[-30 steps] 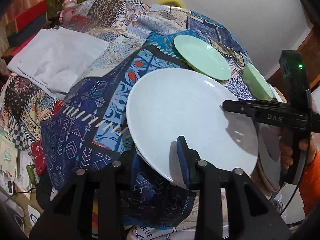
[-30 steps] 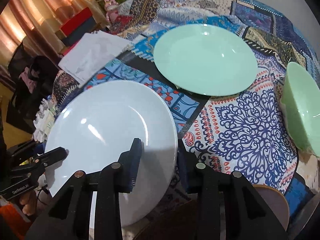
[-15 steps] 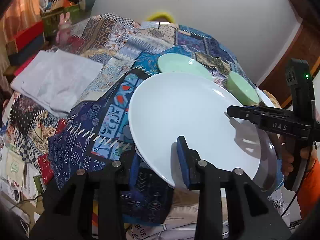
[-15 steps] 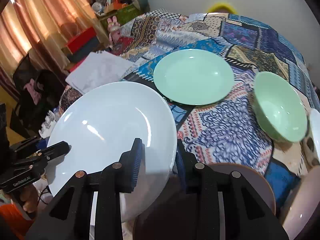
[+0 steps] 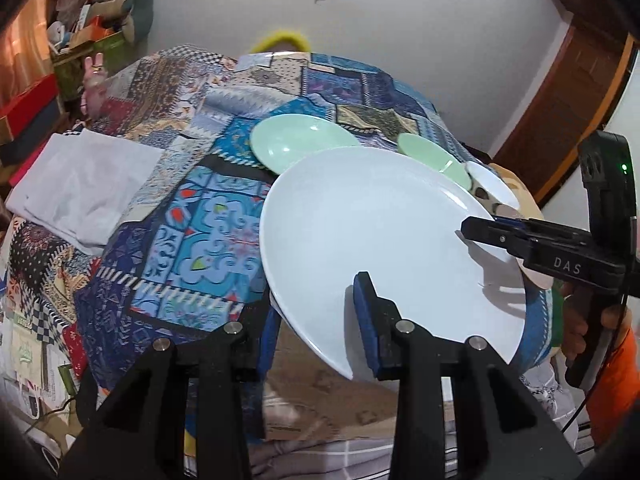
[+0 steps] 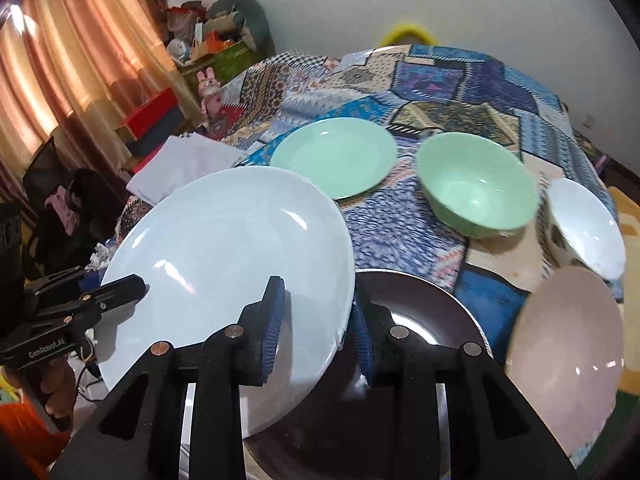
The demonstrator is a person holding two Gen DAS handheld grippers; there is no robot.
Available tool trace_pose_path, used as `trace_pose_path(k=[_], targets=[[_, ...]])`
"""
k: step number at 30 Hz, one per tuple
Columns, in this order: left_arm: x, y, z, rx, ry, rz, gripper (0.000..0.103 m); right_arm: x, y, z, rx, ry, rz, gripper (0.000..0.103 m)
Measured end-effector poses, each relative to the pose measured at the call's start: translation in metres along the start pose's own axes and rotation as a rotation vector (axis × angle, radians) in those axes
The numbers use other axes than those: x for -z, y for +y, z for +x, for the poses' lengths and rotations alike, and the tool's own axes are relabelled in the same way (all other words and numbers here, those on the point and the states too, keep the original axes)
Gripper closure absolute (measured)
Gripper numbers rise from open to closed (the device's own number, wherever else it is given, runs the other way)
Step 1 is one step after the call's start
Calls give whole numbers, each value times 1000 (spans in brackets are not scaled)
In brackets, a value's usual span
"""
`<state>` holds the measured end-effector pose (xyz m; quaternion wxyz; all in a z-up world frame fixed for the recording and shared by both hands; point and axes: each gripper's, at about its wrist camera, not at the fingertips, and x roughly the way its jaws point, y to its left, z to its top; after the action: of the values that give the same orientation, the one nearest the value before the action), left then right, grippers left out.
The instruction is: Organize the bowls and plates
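Holding the large round white plate (image 6: pixel 224 256) aloft above the patchwork-covered table (image 5: pixel 192 216), I am pinching opposite rim edges with the left gripper (image 5: pixel 320 320) and right gripper (image 6: pixel 316 320) so it is staying level; both pairs of fingers are clamping narrow on it; the dark plate (image 6: pixel 416 304) beneath is partly hidden, and the pale green plate (image 6: pixel 336 156) is half covered in the left view.

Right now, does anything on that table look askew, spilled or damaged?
Nothing spilled or broken. The white plate is held tilted off the table, pinched by both the left gripper and right gripper. The green bowl looks tipped rather than level.
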<state>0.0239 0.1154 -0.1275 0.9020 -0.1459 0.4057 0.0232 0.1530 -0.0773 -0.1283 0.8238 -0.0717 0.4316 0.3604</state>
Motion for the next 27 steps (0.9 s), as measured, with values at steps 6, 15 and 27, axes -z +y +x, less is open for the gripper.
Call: trace_pose_path(k=[6, 15, 27], targets=[[0, -29, 8, 13, 19, 49, 68, 18, -19, -15, 15, -17, 38, 73], [4, -57, 30, 41, 80, 93, 68, 46, -45, -27, 29, -13, 103, 73], [17, -76, 60, 40, 162, 129, 68, 79, -72, -24, 11, 14, 194, 73]])
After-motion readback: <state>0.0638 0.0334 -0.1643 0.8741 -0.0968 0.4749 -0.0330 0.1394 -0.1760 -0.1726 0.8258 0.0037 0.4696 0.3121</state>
